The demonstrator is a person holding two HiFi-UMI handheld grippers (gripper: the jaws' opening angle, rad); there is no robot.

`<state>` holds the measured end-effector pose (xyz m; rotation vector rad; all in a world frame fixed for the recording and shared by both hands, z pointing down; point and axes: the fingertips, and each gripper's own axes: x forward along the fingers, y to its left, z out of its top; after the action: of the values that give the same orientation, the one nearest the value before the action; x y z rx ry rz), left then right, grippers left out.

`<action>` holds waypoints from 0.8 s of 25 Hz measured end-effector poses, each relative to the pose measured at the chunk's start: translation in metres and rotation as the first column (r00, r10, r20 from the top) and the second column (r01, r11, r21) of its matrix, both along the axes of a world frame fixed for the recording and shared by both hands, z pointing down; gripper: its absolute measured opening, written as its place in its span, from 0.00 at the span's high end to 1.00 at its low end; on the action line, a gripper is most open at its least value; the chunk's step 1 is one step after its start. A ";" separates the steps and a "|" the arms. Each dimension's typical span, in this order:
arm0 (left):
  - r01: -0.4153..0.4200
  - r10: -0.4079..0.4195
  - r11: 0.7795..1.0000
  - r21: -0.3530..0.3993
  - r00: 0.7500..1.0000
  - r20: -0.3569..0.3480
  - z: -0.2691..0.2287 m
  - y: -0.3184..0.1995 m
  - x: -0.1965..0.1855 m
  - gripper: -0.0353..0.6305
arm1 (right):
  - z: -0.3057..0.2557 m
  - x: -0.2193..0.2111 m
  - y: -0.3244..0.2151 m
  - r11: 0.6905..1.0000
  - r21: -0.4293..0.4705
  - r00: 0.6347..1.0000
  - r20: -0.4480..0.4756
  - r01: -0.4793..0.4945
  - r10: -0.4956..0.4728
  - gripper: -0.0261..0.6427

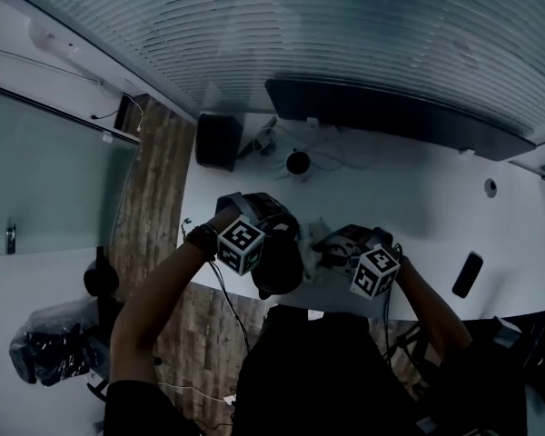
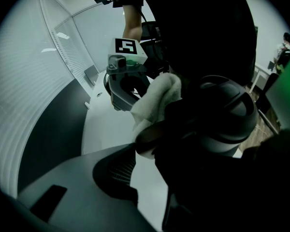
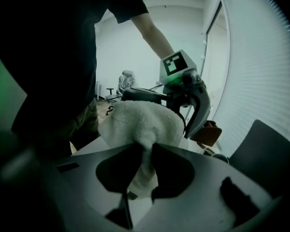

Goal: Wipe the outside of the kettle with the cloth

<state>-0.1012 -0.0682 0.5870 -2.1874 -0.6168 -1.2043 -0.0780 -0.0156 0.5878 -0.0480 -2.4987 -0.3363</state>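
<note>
The dark kettle (image 1: pixel 277 263) sits between my two grippers at the near edge of the white table (image 1: pixel 427 198). In the left gripper view its domed lid (image 2: pixel 224 112) fills the right side. My left gripper (image 2: pixel 145 146) appears shut on the kettle's dark handle (image 2: pixel 152 135). The white fluffy cloth (image 3: pixel 142 122) is bunched between the jaws of my right gripper (image 3: pixel 144 151), which is shut on it. The cloth (image 2: pixel 157 98) presses against the kettle's side, and the right gripper (image 2: pixel 128 76) shows behind it. The left gripper (image 3: pixel 186 83) shows just beyond the cloth.
A long dark monitor (image 1: pixel 391 116) lies along the table's far side, with a black box (image 1: pixel 218 141) and a small round object (image 1: pixel 298 162) near it. A phone (image 1: pixel 468 273) lies at the right. Wooden floor (image 1: pixel 150 198) borders the table's left. An office chair (image 3: pixel 123 81) stands behind.
</note>
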 end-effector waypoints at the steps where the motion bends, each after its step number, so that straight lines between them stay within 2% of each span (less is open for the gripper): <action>1: 0.006 -0.006 1.000 -0.004 1.000 -0.003 0.000 0.001 0.001 0.77 | 0.000 -0.006 0.002 1.000 0.012 1.000 -0.004 0.023 -0.023 0.86; 5: 0.005 -0.005 1.000 0.001 1.000 0.010 0.000 0.002 0.001 0.77 | 0.023 -0.013 0.005 0.998 0.003 0.997 -0.054 0.062 -0.062 0.86; 8: 0.018 -0.018 1.000 0.000 1.000 0.008 0.001 0.002 0.000 0.77 | 0.063 -0.009 0.014 0.995 -0.020 0.984 -0.147 0.095 -0.097 0.86; 10: 0.028 -0.028 1.000 0.009 1.000 0.006 0.002 0.001 0.000 0.77 | 0.084 -0.007 0.022 0.996 -0.046 0.982 -0.167 0.078 -0.085 0.86; 12: 0.041 -0.041 0.999 0.026 0.999 -0.002 0.002 0.002 0.001 0.77 | 0.085 -0.002 0.022 0.996 -0.086 0.992 -0.123 -0.015 0.004 0.86; 15: 0.102 -0.101 0.994 0.043 0.995 -0.028 0.002 -0.002 -0.003 0.77 | 0.065 0.015 0.013 0.974 -0.143 0.985 -0.038 -0.173 0.170 0.86; 18: 0.209 -0.207 0.977 0.038 0.977 -0.059 0.005 -0.011 -0.015 0.77 | 0.046 0.036 0.004 0.932 -0.194 0.947 0.041 -0.305 0.319 0.86; 20: 0.312 -0.309 0.950 0.017 0.946 -0.100 0.001 -0.021 -0.028 0.77 | 0.028 0.049 -0.003 0.888 -0.251 0.900 0.111 -0.384 0.421 0.86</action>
<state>-0.1288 -0.0891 0.5884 -2.3602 -0.2136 -1.2435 -0.0293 -0.0184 0.6157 0.4229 -2.6145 0.1224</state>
